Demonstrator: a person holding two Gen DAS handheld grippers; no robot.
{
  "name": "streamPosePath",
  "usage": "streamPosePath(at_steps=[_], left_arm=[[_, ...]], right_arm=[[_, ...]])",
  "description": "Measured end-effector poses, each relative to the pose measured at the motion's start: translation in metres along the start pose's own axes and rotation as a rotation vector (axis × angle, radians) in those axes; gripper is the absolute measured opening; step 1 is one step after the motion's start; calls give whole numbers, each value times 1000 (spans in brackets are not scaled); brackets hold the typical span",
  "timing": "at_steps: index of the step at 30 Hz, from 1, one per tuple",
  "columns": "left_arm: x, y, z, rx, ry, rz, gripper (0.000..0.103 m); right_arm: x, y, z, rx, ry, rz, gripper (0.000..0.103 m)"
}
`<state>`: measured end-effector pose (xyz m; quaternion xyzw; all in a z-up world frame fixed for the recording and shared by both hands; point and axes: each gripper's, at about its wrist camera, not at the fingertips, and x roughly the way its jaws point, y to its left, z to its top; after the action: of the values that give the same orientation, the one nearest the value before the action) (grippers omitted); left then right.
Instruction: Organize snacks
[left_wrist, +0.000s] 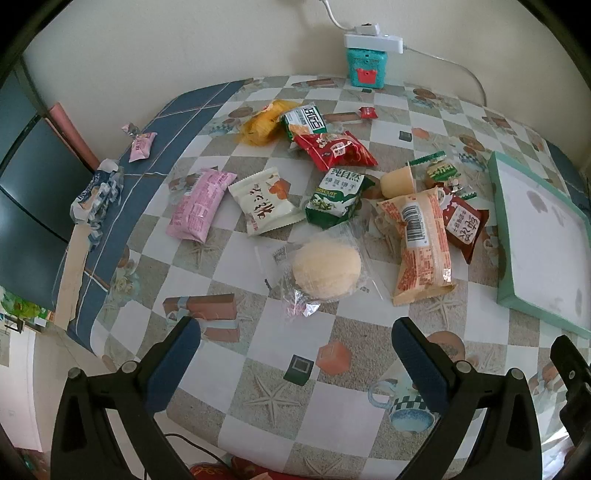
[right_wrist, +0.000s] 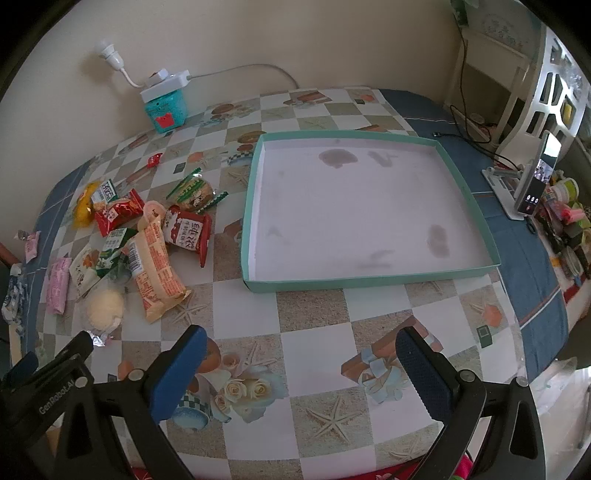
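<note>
Several snack packets lie scattered on the patterned tablecloth. In the left wrist view a round pale cake in clear wrap (left_wrist: 327, 268) lies just ahead of my open, empty left gripper (left_wrist: 295, 332), with an orange packet (left_wrist: 421, 245), a green biscuit packet (left_wrist: 336, 197), a white packet (left_wrist: 266, 201) and a pink packet (left_wrist: 199, 205) beyond. A shallow green-rimmed tray (right_wrist: 373, 282) with a white bottom holds nothing; it lies ahead of my open, empty right gripper (right_wrist: 301, 341). The tray's rim also shows in the left wrist view (left_wrist: 504, 236).
A teal box (left_wrist: 365, 68) with a white power strip on it stands by the back wall. Two wrapped candies (left_wrist: 142, 146) and a blue-white wrapper (left_wrist: 98, 195) lie at the table's left edge. A phone on a stand (right_wrist: 537, 177) and small jars sit far right.
</note>
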<state>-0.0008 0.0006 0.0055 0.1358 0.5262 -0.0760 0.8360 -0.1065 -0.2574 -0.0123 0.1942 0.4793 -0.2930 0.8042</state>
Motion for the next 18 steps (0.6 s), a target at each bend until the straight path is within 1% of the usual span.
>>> streamPosePath(at_steps=[18], left_arm=[[-1, 0, -1, -24, 0, -9, 103]], right_arm=[[0, -1, 0, 6, 1, 0, 103]])
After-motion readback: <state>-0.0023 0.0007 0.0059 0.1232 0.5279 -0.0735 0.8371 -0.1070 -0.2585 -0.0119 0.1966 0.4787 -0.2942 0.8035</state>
